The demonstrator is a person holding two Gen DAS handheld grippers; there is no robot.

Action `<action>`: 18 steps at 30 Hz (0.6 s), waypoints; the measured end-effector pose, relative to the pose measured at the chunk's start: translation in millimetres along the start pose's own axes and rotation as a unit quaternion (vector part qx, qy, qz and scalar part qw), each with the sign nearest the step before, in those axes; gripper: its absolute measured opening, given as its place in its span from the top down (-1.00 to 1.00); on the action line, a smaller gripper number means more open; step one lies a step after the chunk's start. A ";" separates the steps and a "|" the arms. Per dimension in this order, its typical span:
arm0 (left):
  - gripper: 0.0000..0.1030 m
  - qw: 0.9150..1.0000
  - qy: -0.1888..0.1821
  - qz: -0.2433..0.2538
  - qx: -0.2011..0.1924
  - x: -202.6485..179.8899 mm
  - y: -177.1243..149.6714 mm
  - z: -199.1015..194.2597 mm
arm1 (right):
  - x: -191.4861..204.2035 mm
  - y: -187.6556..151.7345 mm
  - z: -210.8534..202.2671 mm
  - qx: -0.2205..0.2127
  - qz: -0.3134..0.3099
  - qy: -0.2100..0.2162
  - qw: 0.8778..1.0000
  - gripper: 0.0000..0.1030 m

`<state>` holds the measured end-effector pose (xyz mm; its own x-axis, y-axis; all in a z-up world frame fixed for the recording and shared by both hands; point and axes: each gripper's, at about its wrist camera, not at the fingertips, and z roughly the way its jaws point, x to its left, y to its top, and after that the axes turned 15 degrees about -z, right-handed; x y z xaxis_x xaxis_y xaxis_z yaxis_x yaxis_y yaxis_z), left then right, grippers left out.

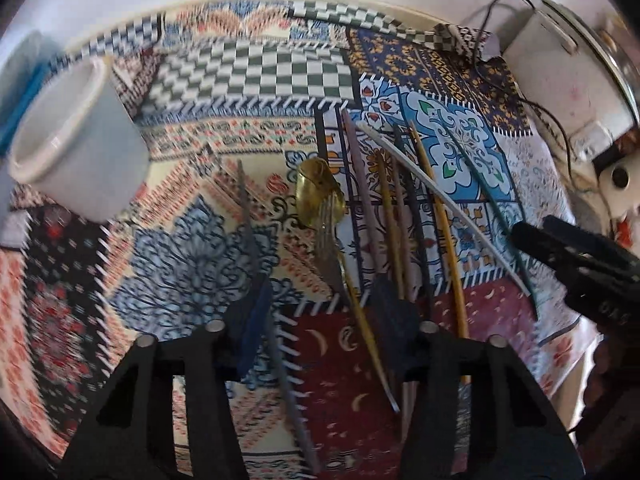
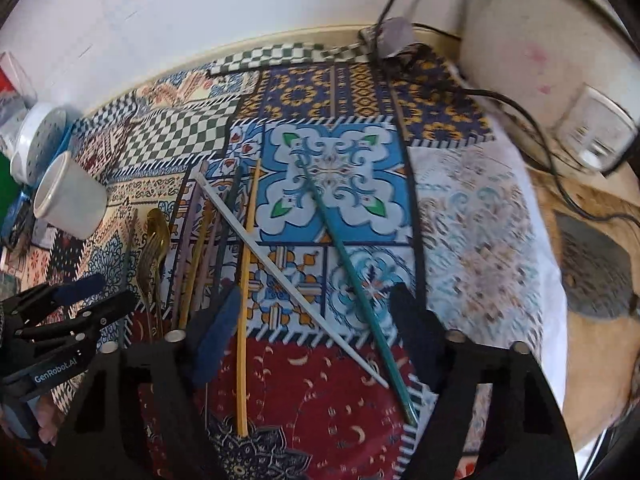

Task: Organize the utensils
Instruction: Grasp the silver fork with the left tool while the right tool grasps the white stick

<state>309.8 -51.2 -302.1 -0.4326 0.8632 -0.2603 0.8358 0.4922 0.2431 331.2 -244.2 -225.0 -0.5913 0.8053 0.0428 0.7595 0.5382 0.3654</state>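
Several thin chopsticks lie side by side on the patchwork tablecloth (image 1: 192,264): pink, brown, black, yellow (image 2: 244,320), white (image 2: 320,308) and teal (image 2: 360,308). A gold spoon (image 1: 318,188) and a gold fork (image 1: 330,224) lie left of them, and a grey stick (image 1: 250,224) lies further left. My left gripper (image 1: 324,320) hangs open over the fork's handle, with the handle and the grey stick in the gap. My right gripper (image 2: 316,332) is open above the yellow, white and teal chopsticks, touching none. A white cup (image 1: 80,140) stands at the left.
A white appliance (image 2: 540,40) with black cables (image 2: 520,108) and a socket block (image 2: 596,136) fills the right back corner. A dotted white lid (image 2: 38,140) and blue items sit behind the cup. The cloth ends at the right on a bare wooden top (image 2: 580,280).
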 end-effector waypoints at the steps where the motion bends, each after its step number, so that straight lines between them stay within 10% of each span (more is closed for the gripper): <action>1: 0.14 1.000 -0.001 -0.005 0.004 -0.4 0.9 2.7 | 0.1 3.1 4.4 0.001 -0.008 0.006 1.000 -0.19; 18: 0.67 0.996 -0.020 -0.080 0.034 -3.3 3.8 26.7 | 13.9 41.8 59.0 0.051 -0.071 0.108 0.990 0.49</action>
<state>323.4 -55.2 -325.2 -0.5486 0.7688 -0.3287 0.7793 0.6125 0.1320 370.8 -195.9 -264.0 -0.7296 0.6540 0.2001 0.6819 0.6731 0.2863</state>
